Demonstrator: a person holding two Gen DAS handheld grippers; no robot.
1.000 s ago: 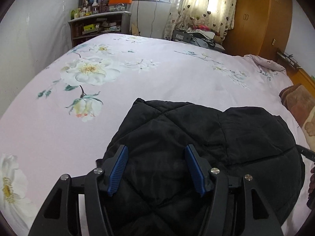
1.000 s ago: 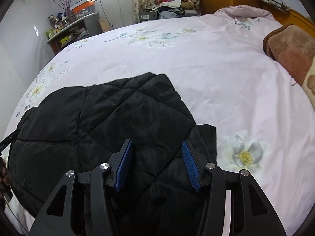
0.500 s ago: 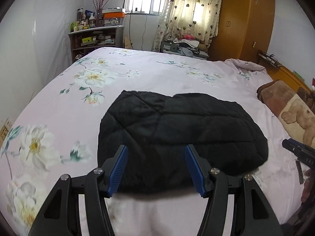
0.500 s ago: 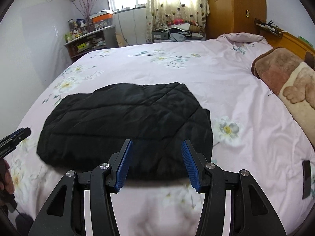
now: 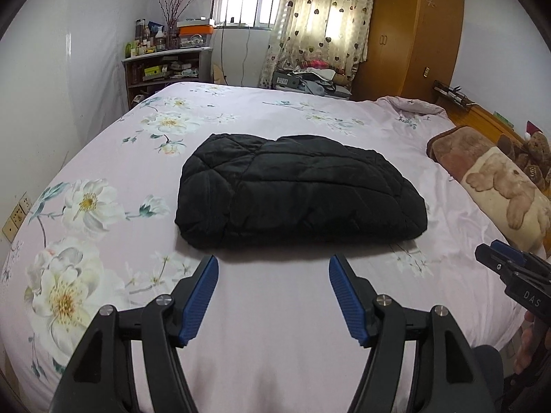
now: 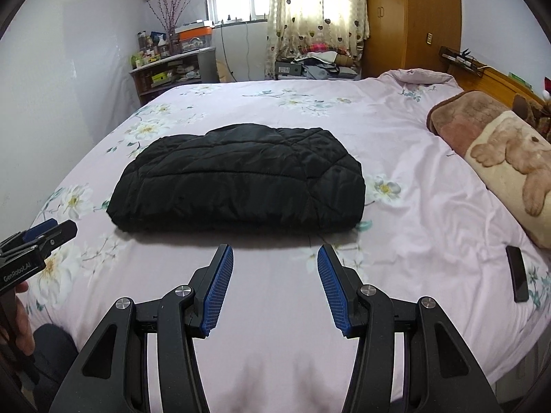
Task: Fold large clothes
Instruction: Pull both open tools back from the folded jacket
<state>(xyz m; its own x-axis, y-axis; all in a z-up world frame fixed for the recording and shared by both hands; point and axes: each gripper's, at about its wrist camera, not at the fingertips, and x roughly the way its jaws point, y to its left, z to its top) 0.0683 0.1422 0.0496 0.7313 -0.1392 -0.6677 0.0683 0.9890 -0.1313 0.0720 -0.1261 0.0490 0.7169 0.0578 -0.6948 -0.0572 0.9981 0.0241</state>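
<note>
Black and quilted, the jacket (image 5: 299, 192) lies folded into a thick, wide bundle on the middle of the bed (image 5: 286, 327). Its near edge is a rounded fold and its stitching makes diamond shapes. The bed has a pale pink cover with white flowers printed on it.

Both grippers are above the bare cover on the near side of the jacket, and neither touches it. The left gripper (image 5: 273, 266) has its jaws wide apart with nothing between them, and they have just been opening a little more. The right gripper (image 6: 275, 256) also has its jaws apart and empty. In the left wrist view its tips appear at the right edge.

To the right of the jacket, well apart, a brown blanket with a bear picture (image 6: 496, 144) lies by the wooden headboard. A dark phone (image 6: 517, 273) rests on the cover near the right edge of the bed. Behind the bed stand a cluttered shelf (image 5: 165, 69), a window with heart-pattern curtains (image 5: 323, 24) and a wooden wardrobe (image 5: 413, 31).
</note>
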